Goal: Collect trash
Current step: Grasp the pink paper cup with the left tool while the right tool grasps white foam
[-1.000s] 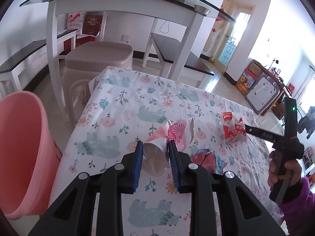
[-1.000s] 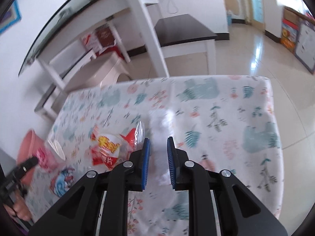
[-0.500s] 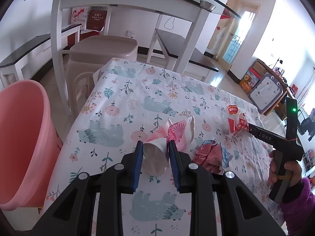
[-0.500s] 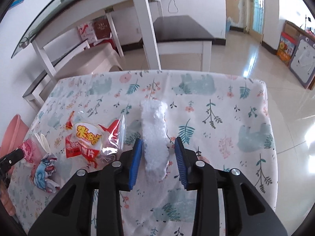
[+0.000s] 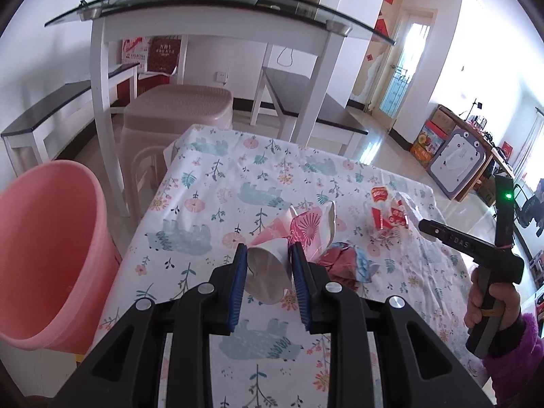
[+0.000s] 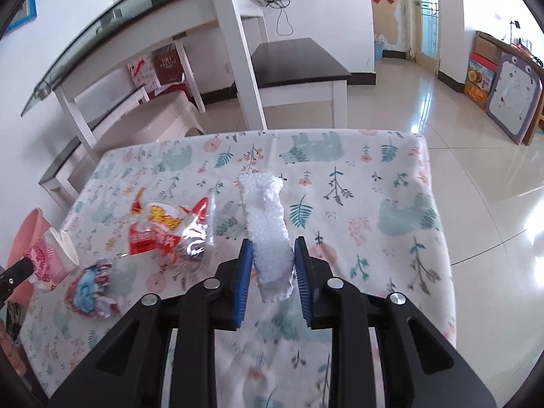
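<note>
Blue pads of my left gripper [image 5: 267, 273] pinch a crushed paper cup [image 5: 268, 272] above the flowered tablecloth [image 5: 217, 204]. My right gripper [image 6: 273, 270] has just been closing its jaws around a white foam strip [image 6: 267, 227]; both pads seem to touch it. Beside the strip lies a red snack wrapper [image 6: 166, 231], and further left a crumpled wrapper [image 6: 90, 285]. At the table's left edge stands a pink bucket [image 5: 47, 258].

A floral-clothed table [image 6: 391, 176] carried a red snack wrapper [image 6: 163, 231] and a crumpled wrapper [image 6: 90, 289]
</note>
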`<state>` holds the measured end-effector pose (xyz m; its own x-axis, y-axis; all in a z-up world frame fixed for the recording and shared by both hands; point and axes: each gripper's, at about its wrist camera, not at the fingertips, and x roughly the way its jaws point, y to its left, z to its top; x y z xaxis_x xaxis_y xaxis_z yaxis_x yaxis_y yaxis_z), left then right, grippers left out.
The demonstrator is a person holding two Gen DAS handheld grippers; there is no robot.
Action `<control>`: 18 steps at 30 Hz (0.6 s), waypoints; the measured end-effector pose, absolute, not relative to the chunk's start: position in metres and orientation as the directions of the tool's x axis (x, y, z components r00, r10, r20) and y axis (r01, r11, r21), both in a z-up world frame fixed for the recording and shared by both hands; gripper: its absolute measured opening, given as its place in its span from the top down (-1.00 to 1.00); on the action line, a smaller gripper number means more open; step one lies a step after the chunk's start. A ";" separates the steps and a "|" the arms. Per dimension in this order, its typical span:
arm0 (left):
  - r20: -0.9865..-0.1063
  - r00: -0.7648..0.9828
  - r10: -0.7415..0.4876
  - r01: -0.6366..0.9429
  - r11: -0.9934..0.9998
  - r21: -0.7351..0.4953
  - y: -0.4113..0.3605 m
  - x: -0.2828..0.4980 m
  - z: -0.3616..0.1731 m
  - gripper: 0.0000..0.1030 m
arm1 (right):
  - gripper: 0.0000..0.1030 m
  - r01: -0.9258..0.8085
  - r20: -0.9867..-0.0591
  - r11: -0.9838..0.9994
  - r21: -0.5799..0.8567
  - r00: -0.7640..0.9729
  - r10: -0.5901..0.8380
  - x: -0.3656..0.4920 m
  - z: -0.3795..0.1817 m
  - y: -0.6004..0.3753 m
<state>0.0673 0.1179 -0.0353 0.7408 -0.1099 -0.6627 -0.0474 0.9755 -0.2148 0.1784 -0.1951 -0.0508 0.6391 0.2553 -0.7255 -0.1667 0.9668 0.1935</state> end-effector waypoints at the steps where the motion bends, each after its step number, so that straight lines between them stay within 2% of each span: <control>1: -0.659 0.744 -0.108 -0.046 0.976 -0.212 0.117 0.065 -0.033 0.51 | 0.50 -0.169 -0.716 0.965 0.202 0.647 0.263 0.172 -0.046 -0.197; 18: -0.599 0.799 -0.059 -0.074 0.978 -0.195 0.116 0.022 0.001 0.51 | 0.50 -0.294 -0.633 0.929 0.226 0.680 0.370 0.117 0.001 -0.164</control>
<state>0.0218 0.1159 0.0008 0.7988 -0.0592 -0.5986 -0.0739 0.9779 -0.1953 0.1172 -0.1638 0.0008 0.6804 0.3695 -0.6328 -0.2942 0.9286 0.2259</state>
